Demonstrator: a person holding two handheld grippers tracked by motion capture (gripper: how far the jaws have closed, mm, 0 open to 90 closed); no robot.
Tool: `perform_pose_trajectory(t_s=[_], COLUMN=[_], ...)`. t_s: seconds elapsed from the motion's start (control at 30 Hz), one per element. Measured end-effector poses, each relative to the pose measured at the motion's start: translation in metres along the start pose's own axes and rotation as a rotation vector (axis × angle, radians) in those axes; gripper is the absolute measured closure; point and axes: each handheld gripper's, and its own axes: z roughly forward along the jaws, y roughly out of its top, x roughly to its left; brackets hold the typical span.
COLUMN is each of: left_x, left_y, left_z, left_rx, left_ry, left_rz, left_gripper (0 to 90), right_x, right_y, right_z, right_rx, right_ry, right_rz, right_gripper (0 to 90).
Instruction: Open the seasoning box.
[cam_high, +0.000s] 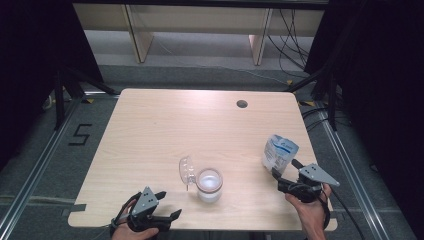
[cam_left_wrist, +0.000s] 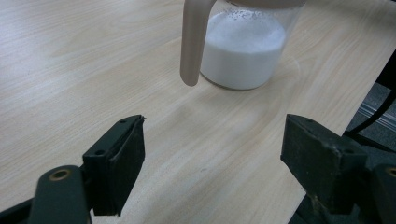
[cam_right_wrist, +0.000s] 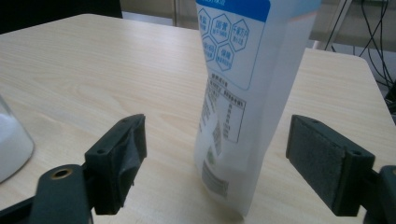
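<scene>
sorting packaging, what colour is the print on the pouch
Blue on a white pouch, clearest in the right gripper view.

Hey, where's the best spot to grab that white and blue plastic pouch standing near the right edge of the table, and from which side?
Grip the white and blue plastic pouch around its middle, below the blue top, coming in level from the person's side with the right gripper. It stands upright and is thin and flat, so the open jaws already flanking it can probably close across its narrow faces without tipping it.

Black grippers (cam_high: 283, 176) with grey triangular plates, brass rivets, trailing cables.
</scene>
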Motion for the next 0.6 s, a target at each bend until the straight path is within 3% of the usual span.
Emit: perform_pose_trajectory(t_s=[0.1, 0.2, 0.23, 0.27, 0.3, 0.37, 0.4, 0.43, 0.6], left_x=[0.000, 0.000, 0.000, -0.001, -0.001, 0.001, 0.001, 0.001, 0.001], left_y=[0.000, 0.000, 0.000, 0.000, 0.000, 0.000, 0.000, 0.000, 0.000], left_z=[0.000, 0.001, 0.001, 0.000, 0.000, 0.001, 0.001, 0.000, 0.001], left_rx=[0.001, -0.003, -0.003, 0.008, 0.000, 0.002, 0.004, 0.009, 0.005], left_ry=[-0.002, -0.006, -0.007, 0.001, 0.000, -0.012, -0.009, -0.011, -0.011], left_rz=[-0.002, -0.013, -0.015, -0.023, -0.025, -0.013, -0.008, -0.011, -0.012], left_gripper=[21.2, 21.2, 21.2, 21.2, 21.2, 21.2, 21.2, 21.2, 21.2], right_x=[0.004, 0.004, 0.002, 0.006, 0.004, 0.006, 0.009, 0.008, 0.018], right_y=[-0.002, -0.004, -0.006, -0.007, -0.007, -0.010, -0.011, -0.012, -0.013], right_z=[-0.008, -0.015, -0.015, -0.018, -0.020, -0.023, -0.024, -0.025, -0.029], right_rx=[0.008, 0.022, 0.003, 0.014, 0.020, 0.043, 0.036, 0.034, 0.036], right_ry=[-0.021, -0.020, -0.018, -0.023, -0.031, -0.002, 0.000, -0.013, 0.007], right_rz=[0.038, 0.017, 0.005, 0.037, 0.003, 0.017, 0.047, 0.014, -0.028], right_gripper=[17.6, 17.9, 17.9, 17.9, 17.9, 17.8, 17.8, 17.9, 17.5])
